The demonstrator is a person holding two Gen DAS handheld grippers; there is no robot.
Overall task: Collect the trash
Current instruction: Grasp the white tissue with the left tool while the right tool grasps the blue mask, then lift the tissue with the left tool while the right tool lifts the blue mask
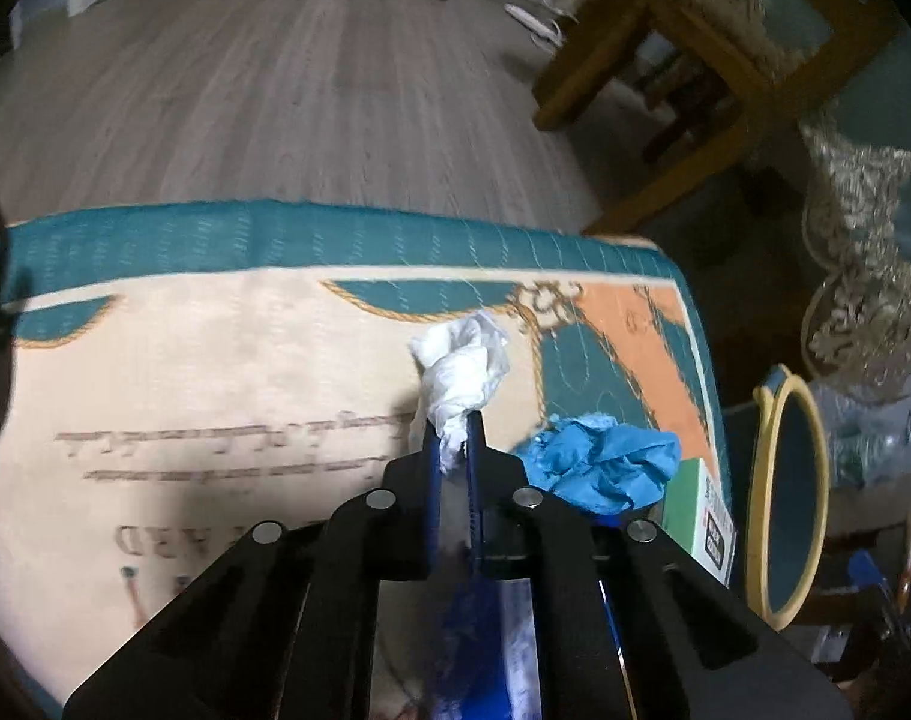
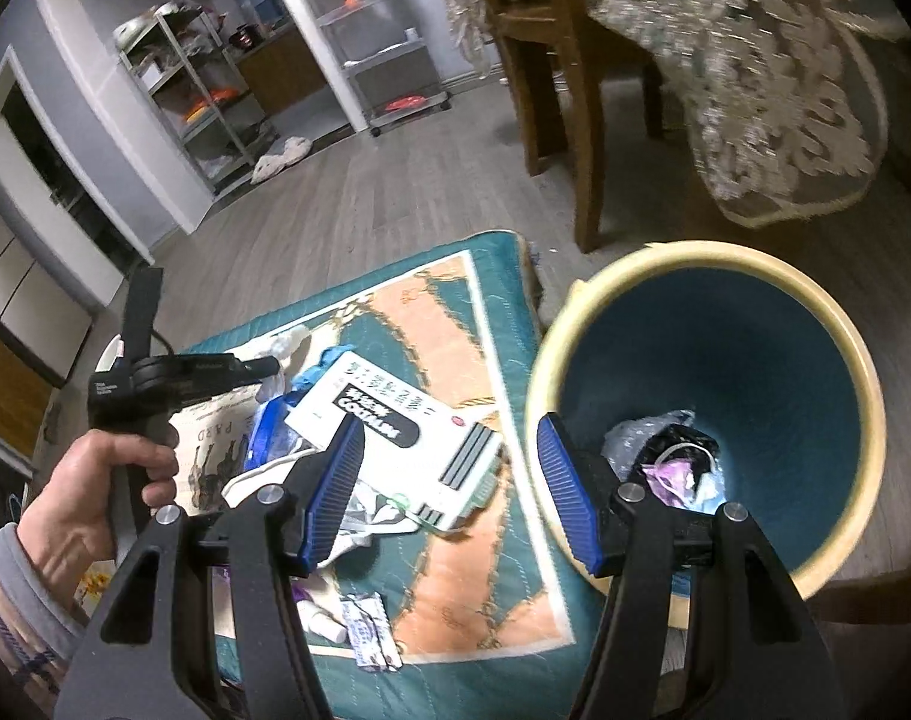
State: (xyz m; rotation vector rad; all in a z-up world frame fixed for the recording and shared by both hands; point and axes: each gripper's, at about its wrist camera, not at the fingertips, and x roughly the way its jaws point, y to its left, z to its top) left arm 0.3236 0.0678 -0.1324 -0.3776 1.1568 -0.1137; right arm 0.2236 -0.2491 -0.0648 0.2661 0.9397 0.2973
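Observation:
My left gripper [image 1: 453, 427] is shut on a crumpled white tissue [image 1: 463, 363] over the patterned mat [image 1: 215, 360]; the wad sticks out past the blue pads. A crumpled blue glove [image 1: 605, 462] lies just right of it, beside a green-and-white box [image 1: 698, 510]. In the right wrist view my right gripper [image 2: 449, 480] stands open with nothing between its fingers, above the mat's edge and the rim of the teal bin [image 2: 839, 396]. The same white box [image 2: 395, 426] lies on the mat with wrappers [image 2: 365, 630] nearby. A hand [image 2: 95, 492] holds the left gripper's handle at the left.
The bin holds dark and purple scraps [image 2: 671, 462] at its bottom. A wooden chair [image 2: 551, 90] and a lace-draped table [image 2: 785, 90] stand behind the bin. Metal shelves [image 2: 203, 96] line the far wall. Wooden floor [image 1: 275, 90] stretches beyond the mat.

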